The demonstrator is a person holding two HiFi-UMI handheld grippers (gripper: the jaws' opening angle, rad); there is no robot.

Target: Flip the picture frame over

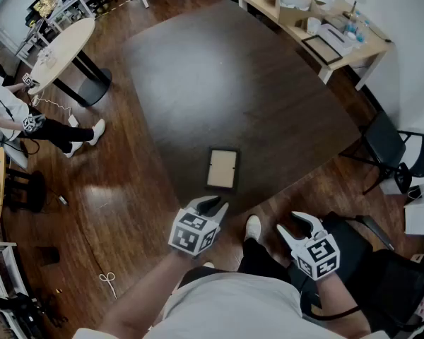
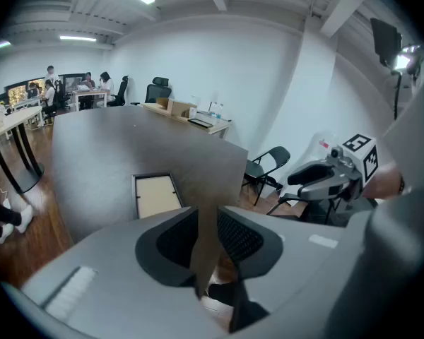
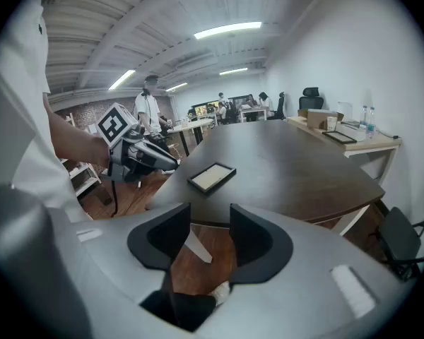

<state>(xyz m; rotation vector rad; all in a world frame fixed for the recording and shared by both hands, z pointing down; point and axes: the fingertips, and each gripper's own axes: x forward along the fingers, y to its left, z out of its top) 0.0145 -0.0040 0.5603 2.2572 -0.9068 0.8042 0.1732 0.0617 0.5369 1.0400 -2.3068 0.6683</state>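
Picture frame [image 1: 222, 169] lies flat on the dark table [image 1: 254, 90], close to the table's near edge and directly in front of you. It has a black border around a pale beige panel. No view lets you tell whether that panel is the glazed front or the backing board.

Your left gripper [image 1: 213, 205] is released. Its jaws stand slightly apart, and only the table edge shows through the narrow gap. It hovers at the table's near edge, pointed at the frame, near it but not touching. In the left gripper view, the gripper's own body cuts off the frame's near end.

Your right gripper [image 1: 293, 226] is also released, with its jaws apart. It hangs over the wooden floor [image 1: 127, 189] beside the table, well apart from the frame. Floorboards show through the gap. A pale shape low in that gap is too cut off to name.

In the head view, your torso covers both forearms and the rear of each gripper, leaving only the marker cubes and jaws visible.

A light wooden desk [image 1: 367, 51] stands beyond the table, and the items on it are too small to identify. A black folding chair [image 1: 385, 143] stands at the right. A seated person [image 1: 28, 122] is cut off by the left border.
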